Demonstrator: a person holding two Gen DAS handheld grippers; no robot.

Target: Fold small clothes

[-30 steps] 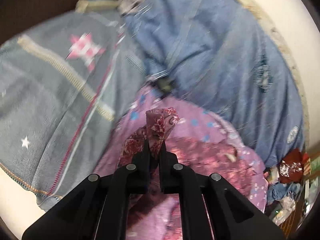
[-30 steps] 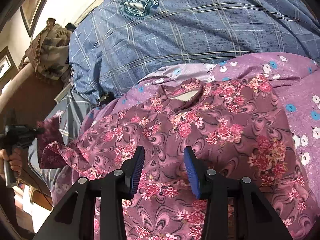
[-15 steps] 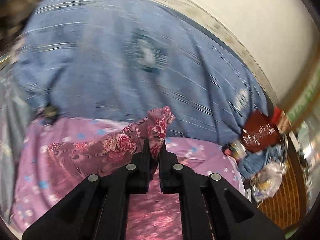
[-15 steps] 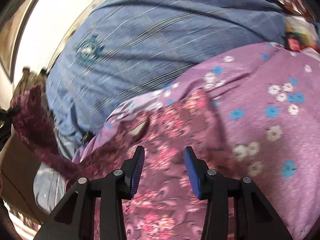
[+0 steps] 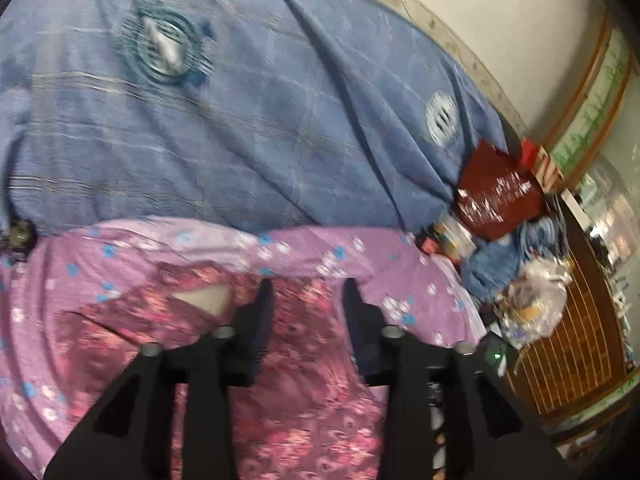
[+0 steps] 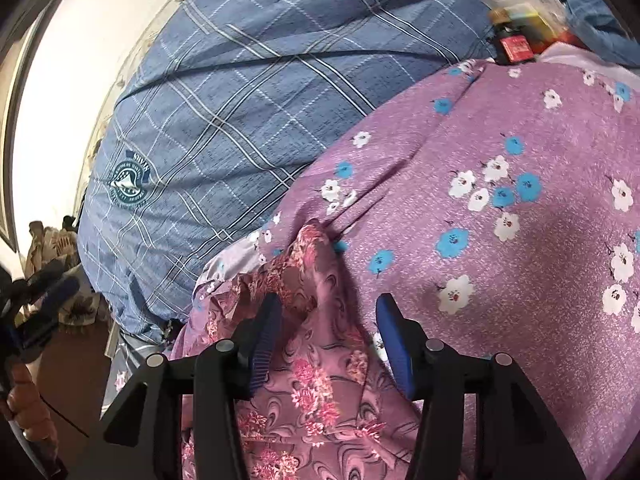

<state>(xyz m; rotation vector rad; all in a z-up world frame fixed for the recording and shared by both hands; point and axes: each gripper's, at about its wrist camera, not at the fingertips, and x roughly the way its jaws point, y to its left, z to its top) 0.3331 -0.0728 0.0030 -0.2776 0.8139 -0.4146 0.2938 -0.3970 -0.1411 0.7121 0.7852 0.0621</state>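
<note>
A maroon floral garment (image 5: 304,412) lies on the purple flowered sheet (image 5: 132,248). Its neck opening (image 5: 204,300) shows just left of my left gripper (image 5: 309,296). That gripper's jaws are opening above the cloth, and nothing is pinched between them. In the right wrist view the garment (image 6: 316,380) ends in a raised folded edge (image 6: 316,240). My right gripper (image 6: 328,312) hovers over that edge with its jaws opening. The cloth sits under the gap, and the blue pads (image 6: 394,336) do not press it. The left gripper (image 6: 60,280) shows at the far left, held by a hand (image 6: 24,396).
A blue plaid blanket (image 5: 248,112) covers the bed behind the sheet. A red bag (image 5: 496,196), small boxes and bottles (image 6: 520,36) and a plastic bag (image 5: 536,292) crowd the bed's right end. A pale wall (image 5: 500,20) stands behind.
The left gripper carried a pinched corner of the garment rightward across it, then let go and its jaws parted. The right gripper slid to the garment's right edge and spread wider.
</note>
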